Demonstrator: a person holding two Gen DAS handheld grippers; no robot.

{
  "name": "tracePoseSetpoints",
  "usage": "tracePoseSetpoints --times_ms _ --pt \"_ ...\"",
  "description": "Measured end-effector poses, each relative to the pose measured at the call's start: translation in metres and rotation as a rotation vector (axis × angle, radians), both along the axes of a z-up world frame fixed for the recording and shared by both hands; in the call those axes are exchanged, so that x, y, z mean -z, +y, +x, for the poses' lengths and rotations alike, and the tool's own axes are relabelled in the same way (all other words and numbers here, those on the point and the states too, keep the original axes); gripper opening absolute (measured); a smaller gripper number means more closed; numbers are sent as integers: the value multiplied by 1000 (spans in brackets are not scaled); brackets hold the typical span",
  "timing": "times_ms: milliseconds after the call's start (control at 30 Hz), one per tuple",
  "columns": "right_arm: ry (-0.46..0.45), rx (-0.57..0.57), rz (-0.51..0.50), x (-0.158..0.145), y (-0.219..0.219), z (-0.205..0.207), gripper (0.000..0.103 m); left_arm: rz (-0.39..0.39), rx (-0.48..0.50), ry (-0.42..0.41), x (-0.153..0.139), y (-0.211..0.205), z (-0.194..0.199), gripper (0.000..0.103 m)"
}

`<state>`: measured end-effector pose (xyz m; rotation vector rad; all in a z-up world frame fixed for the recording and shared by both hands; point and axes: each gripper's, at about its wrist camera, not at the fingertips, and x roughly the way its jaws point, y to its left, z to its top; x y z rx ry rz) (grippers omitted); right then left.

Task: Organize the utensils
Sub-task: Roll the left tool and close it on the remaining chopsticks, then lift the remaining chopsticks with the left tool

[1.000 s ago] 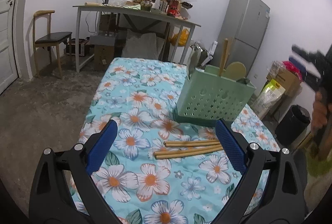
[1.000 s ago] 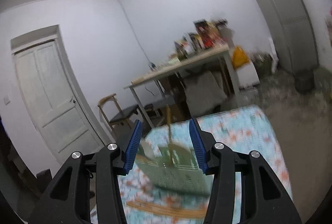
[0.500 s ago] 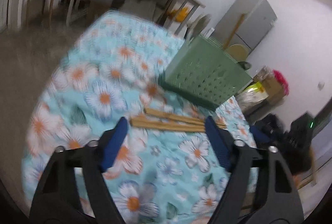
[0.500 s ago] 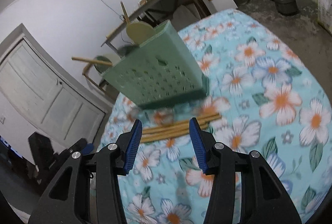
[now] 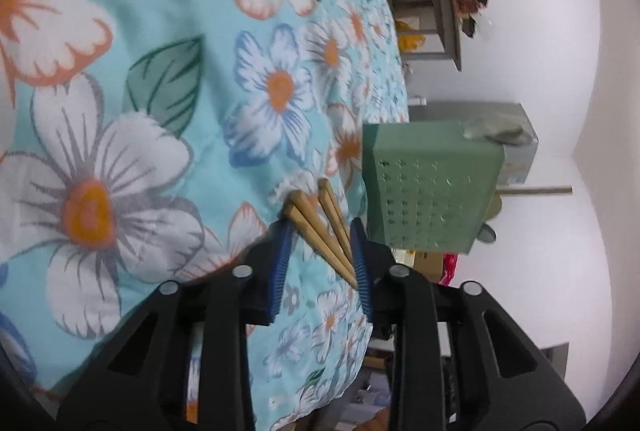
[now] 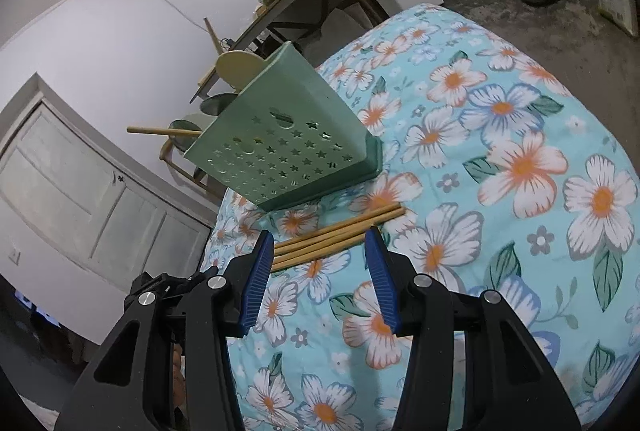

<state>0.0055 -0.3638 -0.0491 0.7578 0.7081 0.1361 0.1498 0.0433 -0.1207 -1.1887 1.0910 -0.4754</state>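
My left gripper (image 5: 320, 255) is closing around the ends of the chopsticks (image 5: 320, 227) lying on the floral cloth (image 5: 160, 71), not yet clamped, to lift them. My right gripper (image 6: 320, 263) hovers half-open, empty. Just beyond stands the green holder (image 6: 288, 147), their likely destination.

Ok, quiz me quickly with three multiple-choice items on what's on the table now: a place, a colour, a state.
1. The loose chopsticks lie:
A. inside the holder
B. on the cloth by the holder's base
C. on the floor
2. The holder is:
A. green
B. red
C. white
3. The right gripper is:
A. shut on a spoon
B. shut on the holder
C. open, empty

Answers: B, they lie flat on the floral cloth; A, its perforated wall is green; C, the pads stand apart, gripping nothing.
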Motion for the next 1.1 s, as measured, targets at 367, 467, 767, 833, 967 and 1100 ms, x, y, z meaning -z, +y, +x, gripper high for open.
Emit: tracePoseSetpoints --times_ms 367,467,767,833,967,1100 --pt "-4 -1 22 0 0 -4 47 8 -54 10 1 6 -5 4" --pt "-6 1 32 0 -1 -5 47 17 -58 4 -3 19 -15 4" --pt "-3 -21 43 0 5 -3 47 -32 -52 54 -7 23 -18 27" --pt "-7 -23 35 -2 7 -4 47 -47 -59 81 -3 20 -16 30" --pt "-12 -15 35 -3 5 -6 47 -52 -92 136 4 15 -12 28" --pt "-6 -12 46 0 4 -6 47 -36 -133 160 10 11 -7 13"
